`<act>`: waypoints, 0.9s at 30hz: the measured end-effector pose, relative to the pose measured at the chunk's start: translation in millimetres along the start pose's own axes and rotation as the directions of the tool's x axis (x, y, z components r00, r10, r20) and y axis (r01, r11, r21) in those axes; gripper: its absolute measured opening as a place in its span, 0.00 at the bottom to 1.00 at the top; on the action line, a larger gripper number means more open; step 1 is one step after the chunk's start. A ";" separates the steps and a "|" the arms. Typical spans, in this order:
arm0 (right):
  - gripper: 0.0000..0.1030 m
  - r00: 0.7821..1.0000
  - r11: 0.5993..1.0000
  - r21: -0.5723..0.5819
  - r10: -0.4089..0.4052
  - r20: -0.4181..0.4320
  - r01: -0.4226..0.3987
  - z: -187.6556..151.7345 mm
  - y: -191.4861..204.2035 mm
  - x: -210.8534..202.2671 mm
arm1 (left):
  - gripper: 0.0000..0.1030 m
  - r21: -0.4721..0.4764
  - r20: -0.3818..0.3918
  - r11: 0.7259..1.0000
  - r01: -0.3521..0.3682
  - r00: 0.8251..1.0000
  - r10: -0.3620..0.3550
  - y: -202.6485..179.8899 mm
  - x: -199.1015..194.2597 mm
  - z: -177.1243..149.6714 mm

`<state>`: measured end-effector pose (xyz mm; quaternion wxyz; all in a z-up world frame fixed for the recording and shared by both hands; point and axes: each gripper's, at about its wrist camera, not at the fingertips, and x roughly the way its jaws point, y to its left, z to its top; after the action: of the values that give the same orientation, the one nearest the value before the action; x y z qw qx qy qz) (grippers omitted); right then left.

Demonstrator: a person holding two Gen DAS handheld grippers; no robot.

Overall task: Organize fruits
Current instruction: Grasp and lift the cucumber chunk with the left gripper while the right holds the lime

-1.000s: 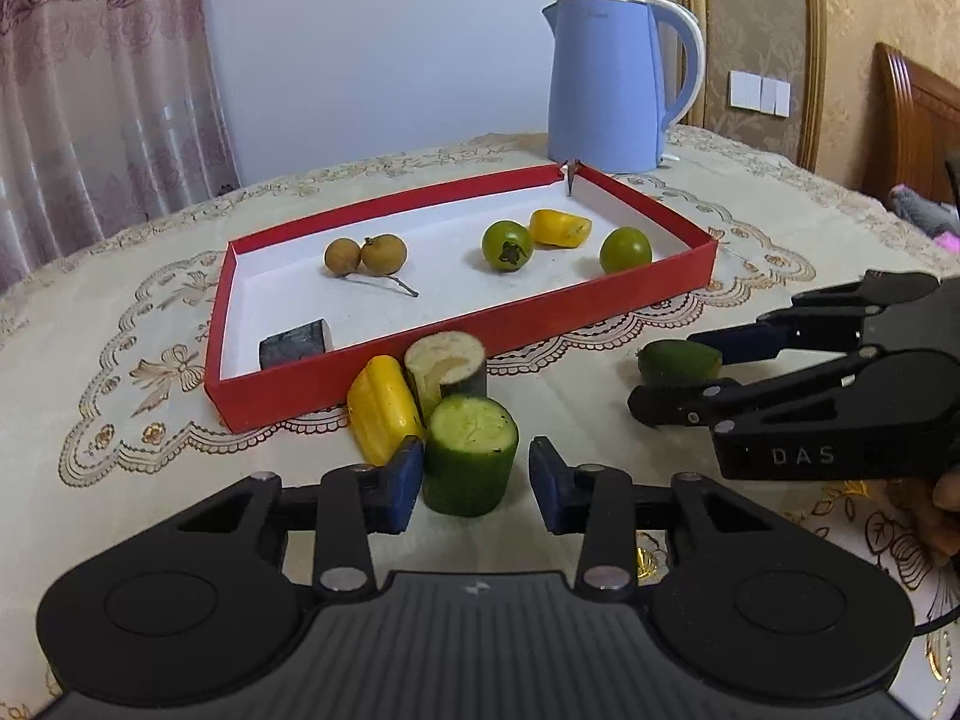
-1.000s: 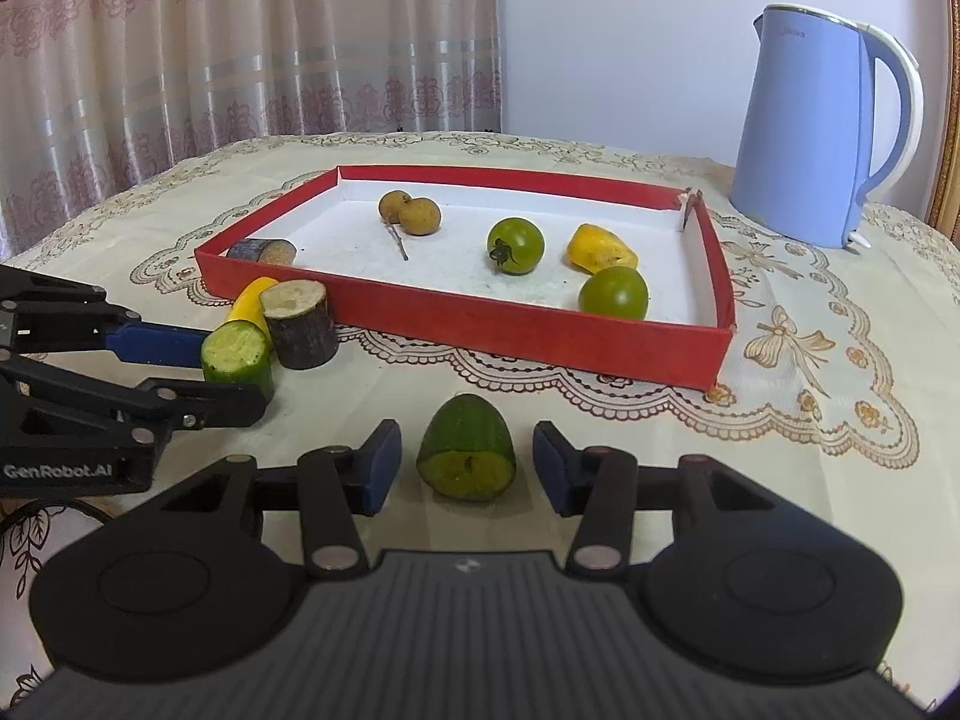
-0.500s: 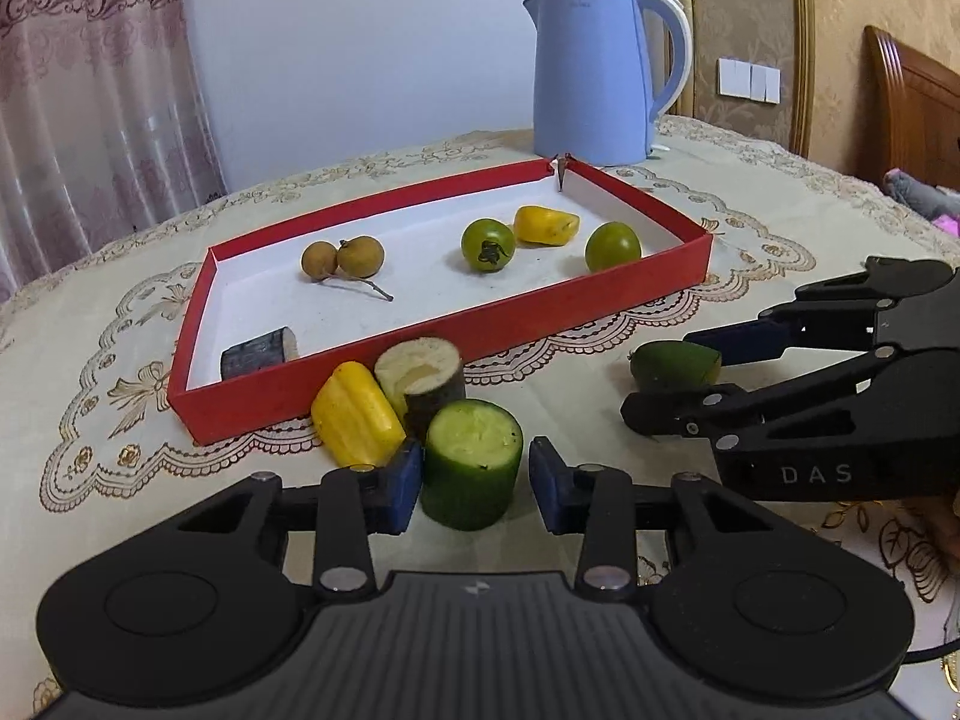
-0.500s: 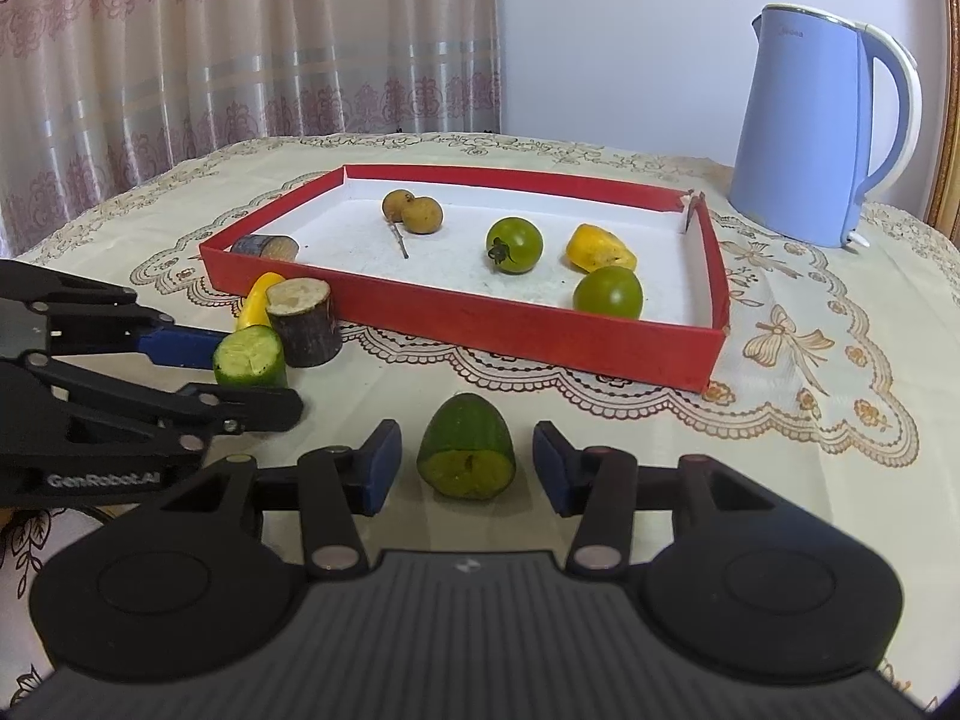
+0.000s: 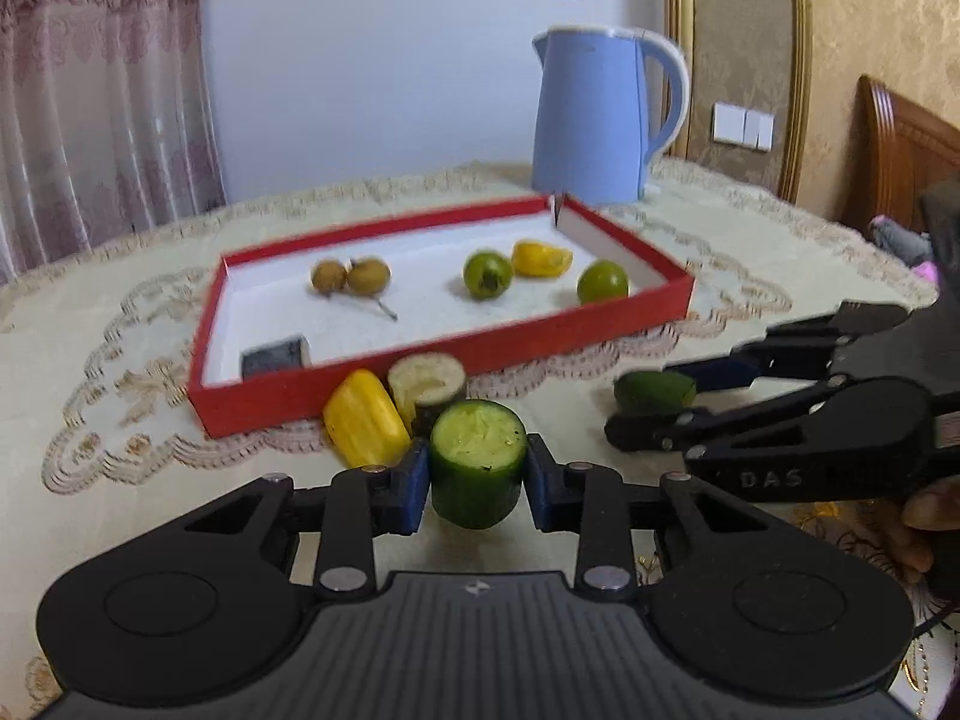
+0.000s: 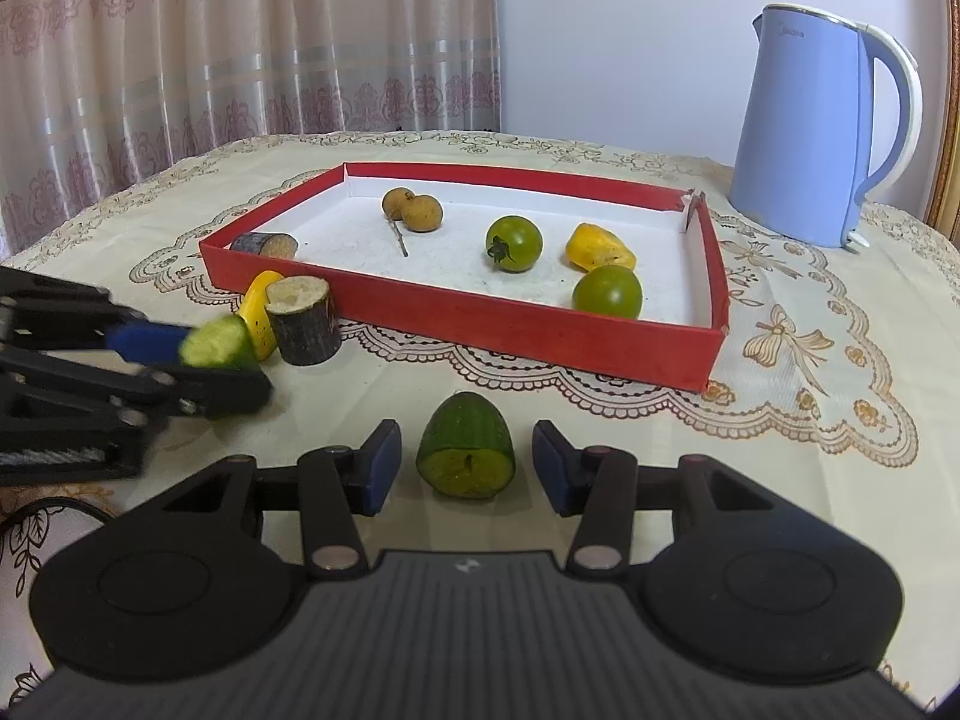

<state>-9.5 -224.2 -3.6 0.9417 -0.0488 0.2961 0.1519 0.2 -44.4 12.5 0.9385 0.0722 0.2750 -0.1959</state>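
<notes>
Green cucumber chunk [image 5: 477,463] clamped between the just-narrowed jaws of the left gripper [image 5: 477,477], near the red tray [image 5: 420,369] front wall; right gripper [image 6: 465,468] stands apart around a green end piece [image 6: 467,455] on the tablecloth [image 6: 780,396], pads not touching.

1. You have one red tray [image 6: 456,333] on the tablecloth.
2. Inside it, count two green tomatoes [image 6: 513,243], two brown longans [image 6: 422,212], one yellow piece [image 6: 599,248] and one dark cut piece [image 6: 266,245].
3. Outside the tray, count two green cucumber pieces [image 5: 477,462], one yellow piece [image 5: 365,425] and one dark-skinned cut stub [image 6: 303,319].
4. You have one blue kettle [image 6: 822,129] behind the tray.
5. Two grippers are in view, one per hand.
</notes>
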 end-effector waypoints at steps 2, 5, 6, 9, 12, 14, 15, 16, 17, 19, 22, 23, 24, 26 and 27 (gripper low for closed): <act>0.45 1.000 1.000 0.001 0.000 0.000 0.000 0.0 -0.3 -0.1 | 0.30 0.005 0.026 1.000 -0.015 1.000 0.014 1.3 -5.2 4.2; 0.45 1.000 1.000 0.001 -0.015 0.005 0.015 0.0 0.6 -1.2 | 0.30 0.004 0.055 0.998 -0.058 0.997 0.058 4.1 -7.3 12.3; 0.45 1.000 1.000 0.002 -0.016 0.009 0.016 -0.4 0.5 -1.9 | 0.30 0.006 0.058 0.997 -0.073 0.996 0.073 5.1 -6.5 14.4; 0.45 1.000 1.000 0.000 -0.021 0.008 0.021 -0.4 0.7 -2.1 | 0.30 -0.006 0.053 0.995 -0.096 0.994 0.096 8.3 -2.4 19.2; 0.44 0.999 0.999 -0.020 -0.036 0.004 0.036 -0.4 4.2 -1.4 | 0.30 -0.012 0.046 0.994 -0.105 0.993 0.106 9.6 2.0 22.3; 0.44 0.999 0.999 -0.029 -0.042 0.005 0.042 -0.4 5.2 -1.5 | 0.30 -0.010 0.044 0.993 -0.116 0.992 0.116 9.2 4.1 24.1; 0.44 0.999 0.999 -0.028 -0.041 0.005 0.042 -0.4 5.0 -1.6 | 0.30 -0.012 0.043 0.993 -0.118 0.992 0.118 9.4 4.9 25.2; 0.44 0.999 0.999 -0.025 -0.040 0.005 0.040 -0.3 4.4 -1.5 | 0.30 -0.013 0.042 0.993 -0.119 0.992 0.119 9.4 6.0 26.4; 0.44 0.999 0.999 -0.022 -0.038 0.004 0.038 -0.4 4.9 -1.6 | 0.30 -0.014 0.043 0.993 -0.120 0.992 0.121 9.6 7.0 27.8; 0.44 0.999 0.999 -0.020 -0.037 0.004 0.037 -0.4 4.8 -1.8 | 0.30 -0.016 0.044 0.992 -0.127 0.991 0.128 10.0 8.4 30.2; 0.44 0.999 0.999 -0.022 -0.038 0.003 0.038 -0.3 4.3 -1.4 | 0.30 -0.027 0.035 0.990 -0.136 0.990 0.137 12.1 12.7 34.4; 0.44 0.999 0.999 -0.023 -0.038 0.002 0.038 -0.4 4.6 -1.4 | 0.30 -0.033 0.031 0.990 -0.140 0.990 0.141 13.0 13.9 35.1; 0.44 0.999 0.999 -0.022 -0.038 0.002 0.038 -0.2 4.0 -1.3 | 0.30 -0.039 0.028 0.989 -0.144 0.989 0.145 14.3 15.1 36.3; 0.44 0.999 0.999 -0.022 -0.040 0.002 0.040 -0.3 4.3 -1.1 | 0.30 -0.045 0.029 0.987 -0.153 0.988 0.154 16.2 17.6 39.4; 0.44 0.999 0.999 -0.023 -0.041 0.002 0.041 -0.3 4.2 -1.1 | 0.30 -0.045 0.031 0.986 -0.158 0.987 0.160 16.6 18.5 40.8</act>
<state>-11.8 -220.6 -3.2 0.9444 -0.0657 0.2923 0.1358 41.1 -45.2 37.1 0.9570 0.0705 0.2564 -0.1157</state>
